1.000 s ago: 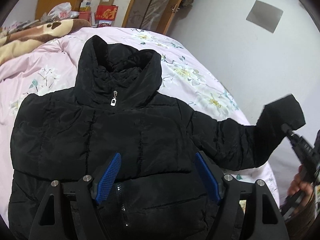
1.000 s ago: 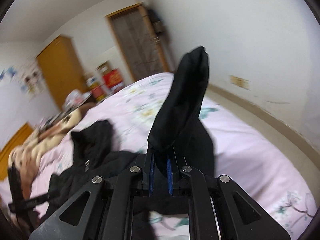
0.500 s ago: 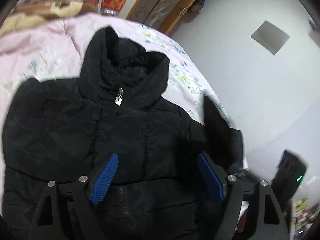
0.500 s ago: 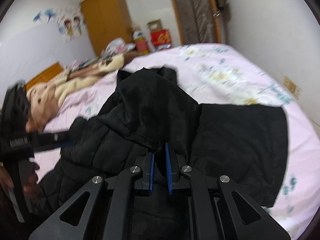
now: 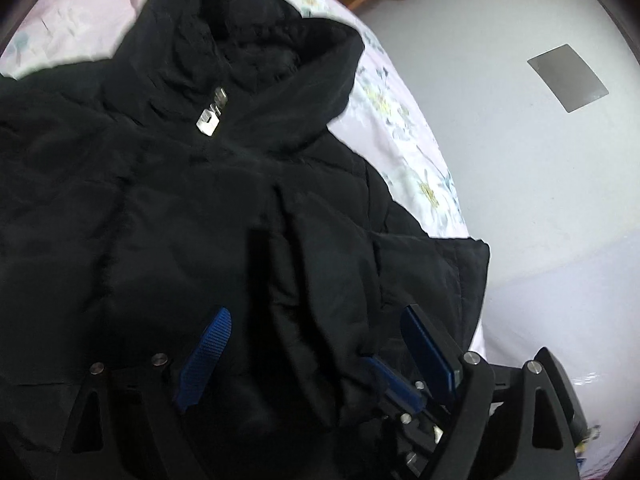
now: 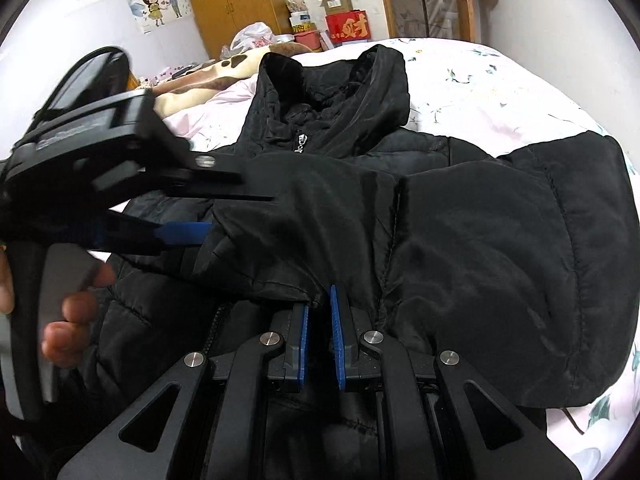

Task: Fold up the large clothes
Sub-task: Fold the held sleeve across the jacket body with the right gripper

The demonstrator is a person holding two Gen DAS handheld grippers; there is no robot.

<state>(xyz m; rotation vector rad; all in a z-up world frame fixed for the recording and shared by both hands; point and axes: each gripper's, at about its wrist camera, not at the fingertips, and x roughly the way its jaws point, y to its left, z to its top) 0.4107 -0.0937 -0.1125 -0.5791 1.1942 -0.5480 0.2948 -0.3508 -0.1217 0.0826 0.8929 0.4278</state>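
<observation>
A black puffer jacket (image 5: 168,208) lies face up on the bed, hood away from me, its zip pull (image 5: 212,114) near the collar. One sleeve (image 6: 500,248) is folded across the chest. My right gripper (image 6: 319,300) is nearly shut on the sleeve's cuff (image 6: 280,264) and holds it low over the jacket's front; it also shows in the left wrist view (image 5: 394,384). My left gripper (image 5: 316,320) is open and hovers over the jacket's chest. In the right wrist view the left gripper (image 6: 240,210) straddles the cuff's left edge.
The bed has a pink floral sheet (image 6: 500,92). A brown patterned blanket (image 6: 212,76) lies at its far left. A wardrobe (image 6: 232,0), boxes (image 6: 348,28) and a door (image 6: 424,0) stand behind. A white wall (image 5: 540,180) runs close along the right.
My right gripper has carried the sleeve from out over the bed's right edge in across the jacket's chest and lowered it. My left gripper has moved closer over the jacket and stayed open.
</observation>
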